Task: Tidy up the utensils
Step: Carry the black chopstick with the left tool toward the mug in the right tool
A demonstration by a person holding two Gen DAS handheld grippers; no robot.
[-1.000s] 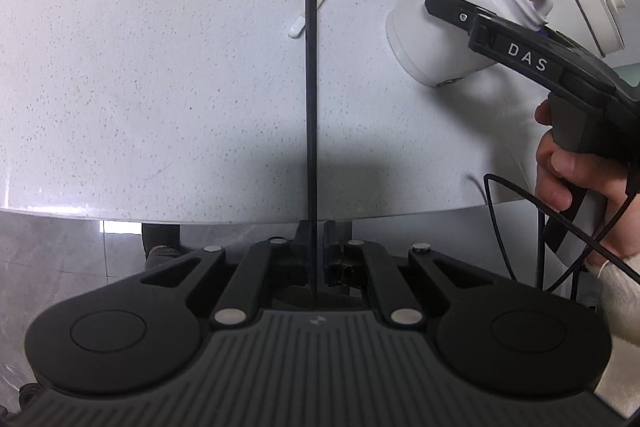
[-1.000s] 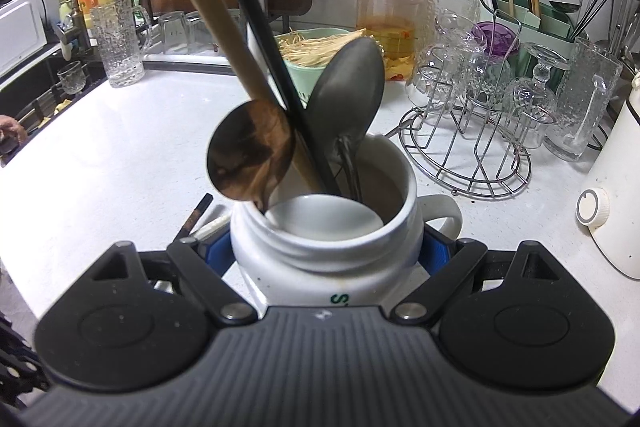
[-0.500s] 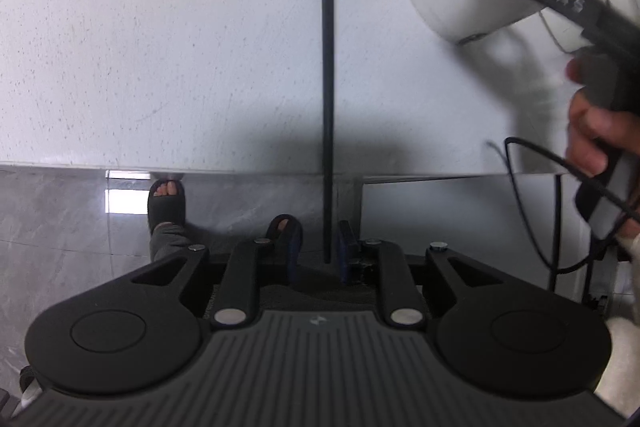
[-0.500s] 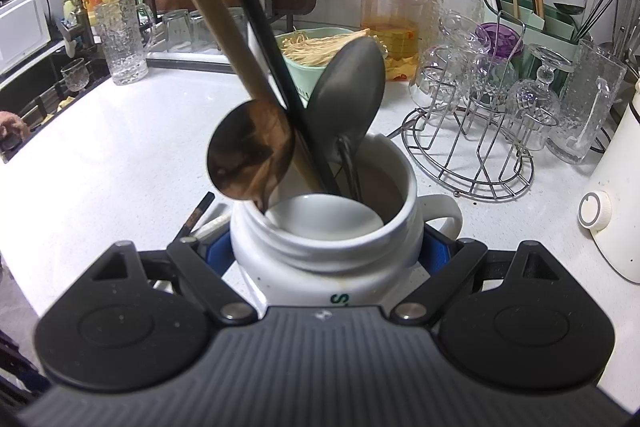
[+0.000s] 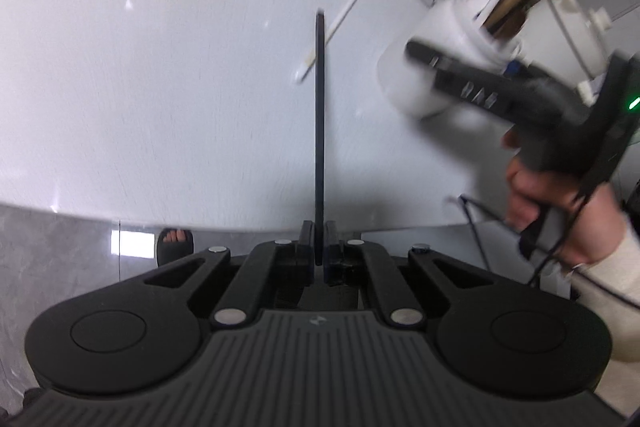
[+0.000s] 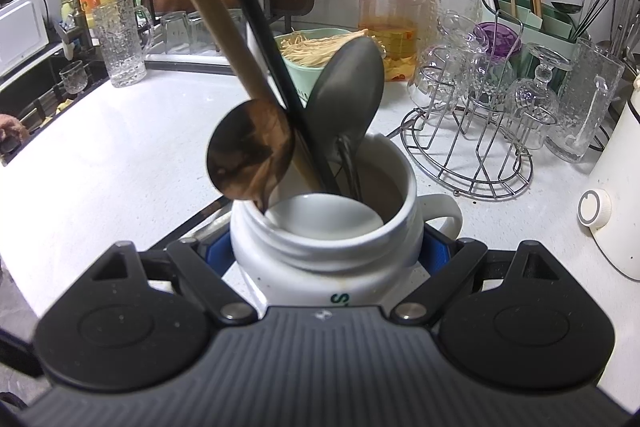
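Note:
My left gripper (image 5: 319, 243) is shut on a black chopstick (image 5: 319, 131) that points straight ahead above the white counter. A white chopstick (image 5: 340, 21) lies on the counter beyond its tip. My right gripper (image 6: 328, 251) is shut on a white mug (image 6: 326, 259), which also shows blurred at the right of the left wrist view (image 5: 424, 67). The mug holds a brown spoon (image 6: 250, 157), a grey spoon (image 6: 346, 99), a black chopstick (image 6: 256, 23) and a wooden handle (image 6: 208, 7).
A wire rack of glasses (image 6: 480, 99) stands at the back right, a red-lidded jar (image 6: 390, 23) and a green bowl of sticks (image 6: 316, 53) behind the mug. A white appliance (image 6: 616, 203) is at the right edge. A sink (image 6: 28, 99) is at the left.
The left gripper swung with the black chopstick: first back past the counter edge, then forward over the counter. The right gripper and mug stayed still.

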